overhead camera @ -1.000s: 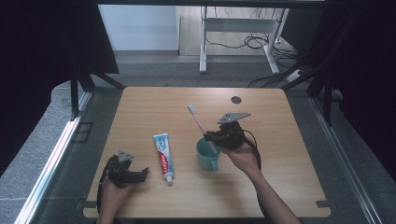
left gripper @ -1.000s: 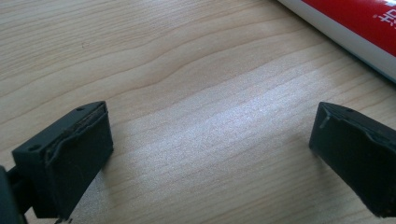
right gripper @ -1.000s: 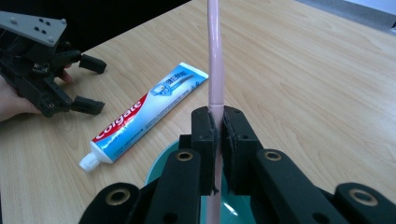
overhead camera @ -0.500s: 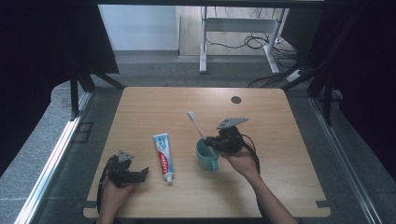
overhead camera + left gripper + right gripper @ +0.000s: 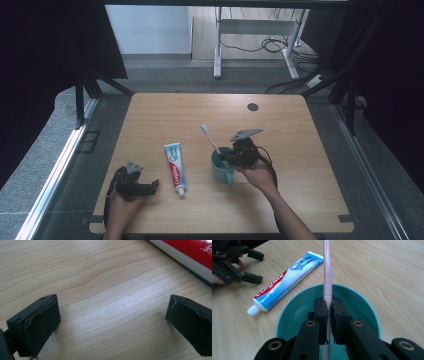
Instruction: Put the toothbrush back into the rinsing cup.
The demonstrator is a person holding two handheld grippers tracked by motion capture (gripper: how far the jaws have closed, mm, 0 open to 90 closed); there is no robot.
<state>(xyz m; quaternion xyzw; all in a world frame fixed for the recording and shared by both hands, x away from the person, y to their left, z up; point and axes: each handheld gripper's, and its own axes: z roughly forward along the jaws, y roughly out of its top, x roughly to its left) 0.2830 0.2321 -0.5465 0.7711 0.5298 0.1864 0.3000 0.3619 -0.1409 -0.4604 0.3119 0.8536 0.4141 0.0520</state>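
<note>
My right gripper (image 5: 231, 159) (image 5: 328, 308) is shut on a pink toothbrush (image 5: 211, 140) (image 5: 326, 272), gripping its handle over the mouth of a teal cup (image 5: 221, 168) (image 5: 297, 312). The brush's lower end reaches down into the cup and its white head points up and to the left. A red, white and blue toothpaste tube (image 5: 174, 161) (image 5: 287, 281) (image 5: 192, 255) lies flat left of the cup. My left gripper (image 5: 150, 186) (image 5: 113, 322) (image 5: 249, 265) rests near the table's front left corner, open, with bare wood between its jaws.
The wooden table (image 5: 280, 130) has a dark round grommet (image 5: 252, 106) at its back right. Beyond its far edge stands a desk frame (image 5: 255, 30) with cables on the floor. Dark curtains hang at both sides.
My right gripper has sunk with the toothbrush, bringing its lower end down into the cup. The left gripper has stayed in place.
</note>
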